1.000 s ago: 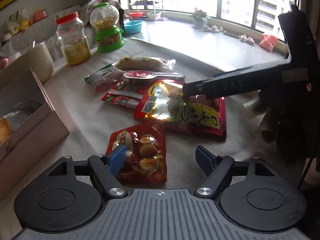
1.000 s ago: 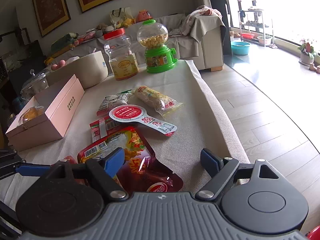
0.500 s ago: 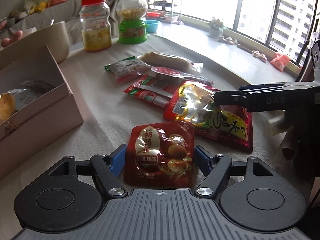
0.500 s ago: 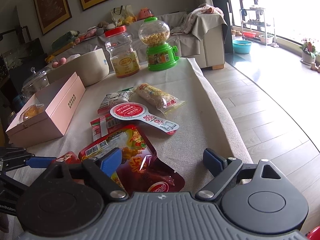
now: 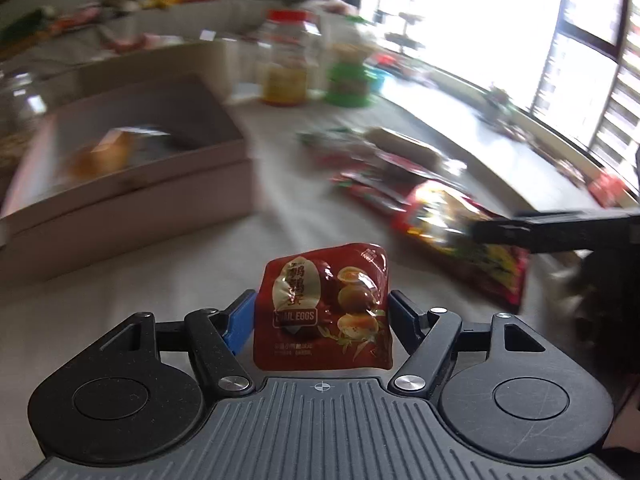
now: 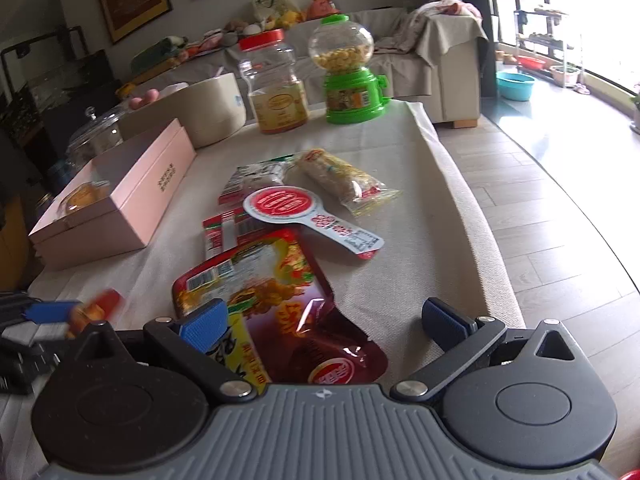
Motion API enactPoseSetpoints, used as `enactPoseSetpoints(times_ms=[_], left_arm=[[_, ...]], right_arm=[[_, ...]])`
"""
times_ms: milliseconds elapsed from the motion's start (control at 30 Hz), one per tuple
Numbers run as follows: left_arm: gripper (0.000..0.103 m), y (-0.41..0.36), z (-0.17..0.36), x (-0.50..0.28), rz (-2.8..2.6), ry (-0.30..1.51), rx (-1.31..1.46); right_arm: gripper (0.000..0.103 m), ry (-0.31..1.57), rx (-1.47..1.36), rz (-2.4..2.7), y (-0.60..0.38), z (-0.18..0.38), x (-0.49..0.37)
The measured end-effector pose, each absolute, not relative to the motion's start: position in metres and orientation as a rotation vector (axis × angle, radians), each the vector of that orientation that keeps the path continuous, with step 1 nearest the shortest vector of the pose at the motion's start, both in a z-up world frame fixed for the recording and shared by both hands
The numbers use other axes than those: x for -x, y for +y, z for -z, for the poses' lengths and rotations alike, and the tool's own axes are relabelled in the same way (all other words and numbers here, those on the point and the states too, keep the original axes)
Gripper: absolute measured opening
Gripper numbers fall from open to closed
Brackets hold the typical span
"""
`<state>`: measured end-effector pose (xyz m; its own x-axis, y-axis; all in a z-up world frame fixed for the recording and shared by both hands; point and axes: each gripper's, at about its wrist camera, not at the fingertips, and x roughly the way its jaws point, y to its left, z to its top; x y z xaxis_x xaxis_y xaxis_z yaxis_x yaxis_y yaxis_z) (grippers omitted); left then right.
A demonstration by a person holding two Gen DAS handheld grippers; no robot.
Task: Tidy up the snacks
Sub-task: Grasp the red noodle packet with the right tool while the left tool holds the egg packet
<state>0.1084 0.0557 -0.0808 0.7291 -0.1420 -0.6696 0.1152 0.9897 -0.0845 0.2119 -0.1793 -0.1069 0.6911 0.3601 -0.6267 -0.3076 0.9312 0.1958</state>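
My left gripper point(image 5: 322, 316) is shut on a red quail eggs packet point(image 5: 324, 304) and holds it above the table, facing the open pink box point(image 5: 132, 176). The left wrist view is blurred by motion. My right gripper point(image 6: 324, 320) is open over a large red snack bag point(image 6: 280, 300) lying on the cloth. Beyond it lie a red spoon-shaped packet point(image 6: 296, 208), a clear bag of yellow snacks point(image 6: 344, 180) and small red and green packets point(image 6: 224, 232). The left gripper and its packet point(image 6: 96, 308) show blurred at the left edge of the right wrist view.
The pink box point(image 6: 120, 208) holds a wrapped pastry point(image 6: 82, 196). A red-lidded jar point(image 6: 276, 88), a green candy dispenser point(image 6: 348, 76) and a cream bowl point(image 6: 200, 112) stand at the back. The table edge point(image 6: 472, 216) drops to the floor on the right.
My left gripper closed on the quail eggs packet, lifted it off the table and swung left toward the pink box. My right gripper stayed open over the large red bag.
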Motion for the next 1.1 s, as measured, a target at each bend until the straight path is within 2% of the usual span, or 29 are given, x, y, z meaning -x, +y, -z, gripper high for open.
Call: enactPoseSetpoints(times_ms=[100, 267, 433, 667, 867, 1100], left_arm=[[0.076, 0.089, 0.086, -0.099, 0.066, 0.760, 0.167], [0.076, 0.109, 0.085, -0.091, 0.064, 0.749, 0.256], [0.076, 0.103, 0.090, -0.087, 0.070, 0.747, 0.235], [0.077, 0.091, 0.094, -0.083, 0.049, 0.725, 0.162], [0.077, 0.095, 0.097, -0.080, 0.066, 0.699, 0.172], [0.077, 0.096, 0.099, -0.075, 0.074, 0.675, 0.176]], right_arm=[[0.102, 0.690, -0.018, -0.387, -0.165, 0.102, -0.193], [0.101, 0.820, 0.017, -0.642, -0.125, 0.097, -0.163], [0.101, 0.681, 0.256, -0.460, -0.092, 0.091, -0.142], [0.101, 0.808, 0.055, -0.321, -0.072, 0.097, -0.181], [0.102, 0.756, 0.194, -0.322, -0.059, 0.108, -0.179], [0.102, 0.717, 0.250, -0.382, -0.096, 0.104, -0.161]])
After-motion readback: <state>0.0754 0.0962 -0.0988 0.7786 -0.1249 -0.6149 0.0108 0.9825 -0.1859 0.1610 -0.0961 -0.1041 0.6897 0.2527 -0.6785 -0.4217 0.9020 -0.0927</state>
